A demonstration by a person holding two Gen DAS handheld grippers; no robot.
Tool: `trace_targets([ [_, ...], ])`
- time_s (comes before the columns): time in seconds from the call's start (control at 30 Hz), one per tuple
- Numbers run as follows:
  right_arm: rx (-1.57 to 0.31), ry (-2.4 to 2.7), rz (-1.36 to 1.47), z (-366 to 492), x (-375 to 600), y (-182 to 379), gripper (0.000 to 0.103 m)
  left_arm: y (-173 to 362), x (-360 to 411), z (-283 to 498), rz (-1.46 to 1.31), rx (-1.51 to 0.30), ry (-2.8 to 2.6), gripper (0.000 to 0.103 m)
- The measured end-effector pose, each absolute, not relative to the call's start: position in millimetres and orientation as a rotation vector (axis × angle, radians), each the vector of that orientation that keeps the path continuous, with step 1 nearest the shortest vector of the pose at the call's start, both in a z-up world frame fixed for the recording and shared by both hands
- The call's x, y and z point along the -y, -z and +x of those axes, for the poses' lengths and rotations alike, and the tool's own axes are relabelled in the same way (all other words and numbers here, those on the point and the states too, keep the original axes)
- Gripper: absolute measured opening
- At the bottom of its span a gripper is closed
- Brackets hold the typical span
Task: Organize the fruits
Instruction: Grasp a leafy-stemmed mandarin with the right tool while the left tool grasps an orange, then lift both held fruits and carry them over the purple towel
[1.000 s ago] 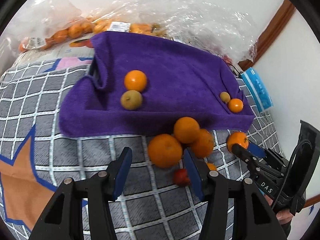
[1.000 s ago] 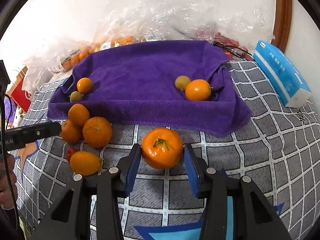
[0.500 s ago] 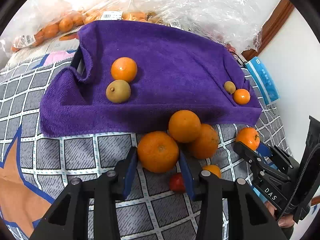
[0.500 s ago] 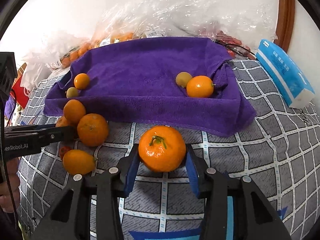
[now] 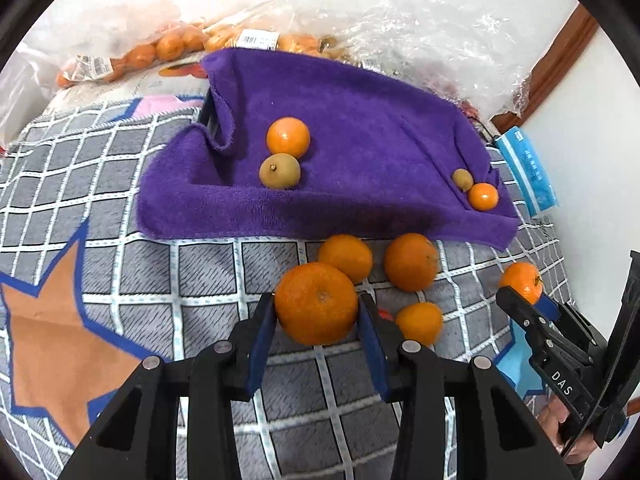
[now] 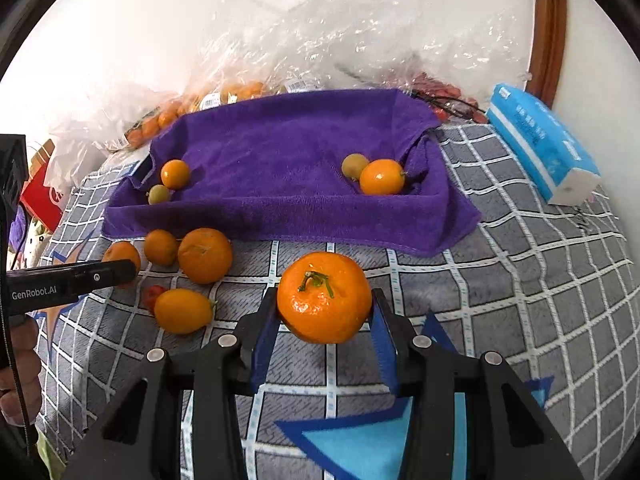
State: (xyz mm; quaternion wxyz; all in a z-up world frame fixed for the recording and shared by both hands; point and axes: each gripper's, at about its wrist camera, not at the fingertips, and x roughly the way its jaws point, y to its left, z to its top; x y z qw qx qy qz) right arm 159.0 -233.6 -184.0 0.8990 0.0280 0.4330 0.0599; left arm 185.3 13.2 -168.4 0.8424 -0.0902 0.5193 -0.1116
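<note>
left gripper (image 5: 316, 322) clamping mandarin (image 5: 316, 303), right gripper (image 6: 325, 320) clamping stemmed mandarin (image 6: 324, 297), loose oranges (image 5: 410, 262) before purple towel (image 5: 360, 120)

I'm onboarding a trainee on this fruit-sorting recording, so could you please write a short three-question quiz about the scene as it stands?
1. True or false: both grippers are shut on an orange.
2. How many fruits lie on the purple towel?
3. Where is the blue tissue pack? A) on the towel B) on the bedspread beside the towel's right side C) between gripper fingers

Key
1. True: the left gripper clamps the dimpled orange, and the right gripper clamps the stemmed orange.
2. Four: an orange and a greenish-brown fruit at each end.
3. B.
</note>
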Motion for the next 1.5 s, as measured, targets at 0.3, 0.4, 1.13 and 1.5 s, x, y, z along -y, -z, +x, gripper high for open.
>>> trace_targets([
  [0.3, -0.873, -0.108, 0.106, 136.5, 233.3, 158.0, 0.043, 133.3, -20.3, 155.6, -0.195, -1.026, 0.234, 0.039],
  [0.4, -0.861, -0.109, 0.100, 128.1, 230.4, 148.0, 0.043, 123.7, -19.1, 148.1, -0.201, -1.010, 0.237, 0.039],
  [1.13, -0.772, -0.095, 0.092, 133.7, 221.5, 118.0, 0.043, 97.1, -13.6, 148.7, -0.201, -0.868, 0.221, 0.039],
  [1.5, -0.759, -0.112, 0.137, 202.5, 229.3, 126.2, 0.043, 96.4, -25.4, 199.4, -0.196, -0.812, 0.159, 0.039],
])
